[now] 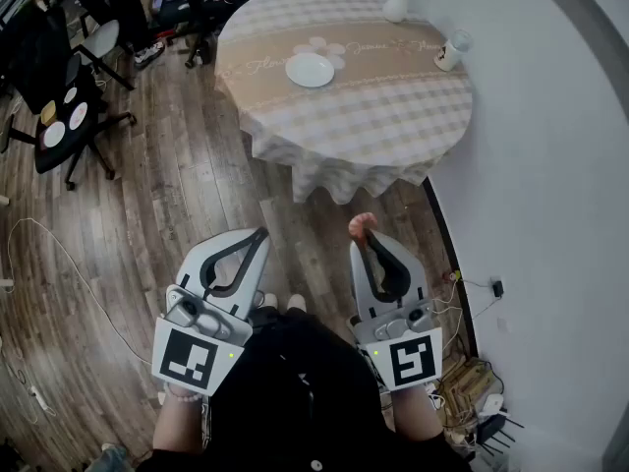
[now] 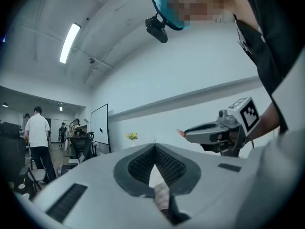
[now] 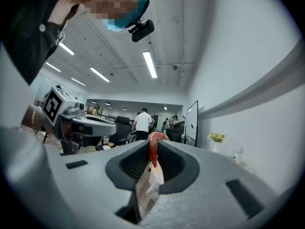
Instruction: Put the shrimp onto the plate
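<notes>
The shrimp [image 3: 153, 151] is not on the plate [image 1: 310, 69] yet. It is pinched at the tip of the right gripper [image 1: 367, 237], well short of the plate and out over the wood floor [image 1: 177, 185]. The fingers [image 3: 178, 168] are closed onto its body, and its curled orange-red end pokes out past them.

It looks small and light, probably soft and a little slick, so a gentle squeeze across the thick middle should suit it. A hard squeeze could crush it or pop it loose.

The left gripper [image 1: 259, 234] has its fingers drawn together at the tips with nothing between them. It is also well short of the plate.

The white plate sits bare near the middle of a round counter [image 1: 393, 116] draped in a checked cloth. A vase of yellow flowers [image 1: 398, 3] and a small cup [image 1: 451, 53] stand beyond the plate, toward the white wall [image 1: 550, 165]. Office chairs [image 1: 59, 116] stand well to the left of the plate.
</notes>
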Available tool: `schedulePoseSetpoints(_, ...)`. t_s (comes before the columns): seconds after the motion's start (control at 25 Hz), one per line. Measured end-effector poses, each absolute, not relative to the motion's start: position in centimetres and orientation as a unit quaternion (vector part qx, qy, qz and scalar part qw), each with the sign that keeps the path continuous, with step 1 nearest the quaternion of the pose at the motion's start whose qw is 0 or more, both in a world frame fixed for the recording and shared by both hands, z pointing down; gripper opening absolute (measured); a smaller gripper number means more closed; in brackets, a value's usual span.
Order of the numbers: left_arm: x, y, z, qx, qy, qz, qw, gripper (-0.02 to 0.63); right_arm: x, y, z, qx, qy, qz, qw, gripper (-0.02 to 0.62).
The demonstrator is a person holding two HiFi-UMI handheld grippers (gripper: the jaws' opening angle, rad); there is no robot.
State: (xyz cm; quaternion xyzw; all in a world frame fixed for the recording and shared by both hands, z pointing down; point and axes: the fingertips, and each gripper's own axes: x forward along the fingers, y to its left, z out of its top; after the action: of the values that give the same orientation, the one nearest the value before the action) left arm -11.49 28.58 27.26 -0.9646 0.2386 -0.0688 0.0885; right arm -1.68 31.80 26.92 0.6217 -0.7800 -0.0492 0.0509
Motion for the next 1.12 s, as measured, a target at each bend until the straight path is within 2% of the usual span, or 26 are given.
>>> schedulePoseSetpoints(1.12, -13.1, 27.5, 27.7, -0.97, 0.223, -0.061, 0.076, 0.0, -2.5, 31.2, 26.8, 0.649, -0.758, -0.049, 0.046, 0.04)
